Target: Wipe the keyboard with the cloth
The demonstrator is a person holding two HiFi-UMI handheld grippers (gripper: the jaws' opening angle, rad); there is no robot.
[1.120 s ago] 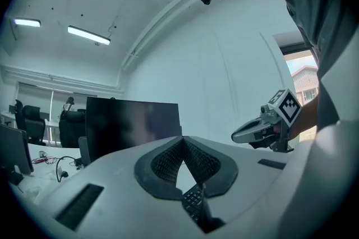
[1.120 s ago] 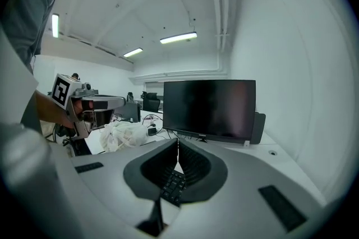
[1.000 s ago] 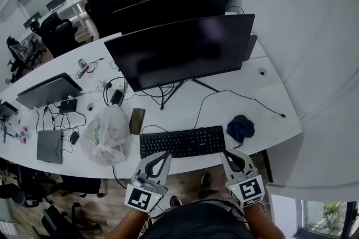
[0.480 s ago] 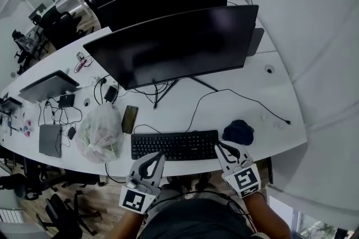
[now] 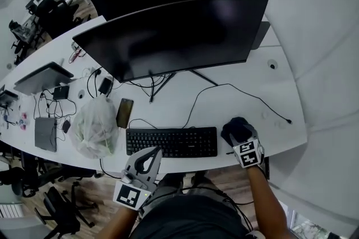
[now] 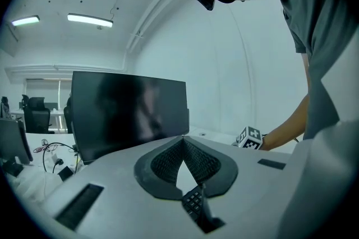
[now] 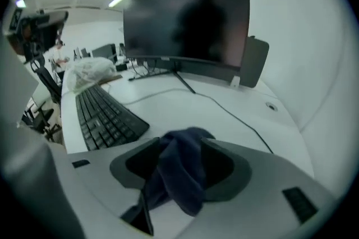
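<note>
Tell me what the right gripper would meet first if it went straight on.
Most likely the crumpled dark blue cloth: it sits between the right gripper's jaws, which have just been opening.

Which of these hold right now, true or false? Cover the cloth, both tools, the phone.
1. The dark blue cloth lies on the white desk, right of the black keyboard. True.
2. The right tool is shut and empty. False: its jaws have just been opening and stand apart, with the cloth between them.
3. The left tool grips the keyboard. False: its jaws are together on nothing, by the keyboard's front edge.
4. A black phone lies beside the clear plastic bag. True.
</note>
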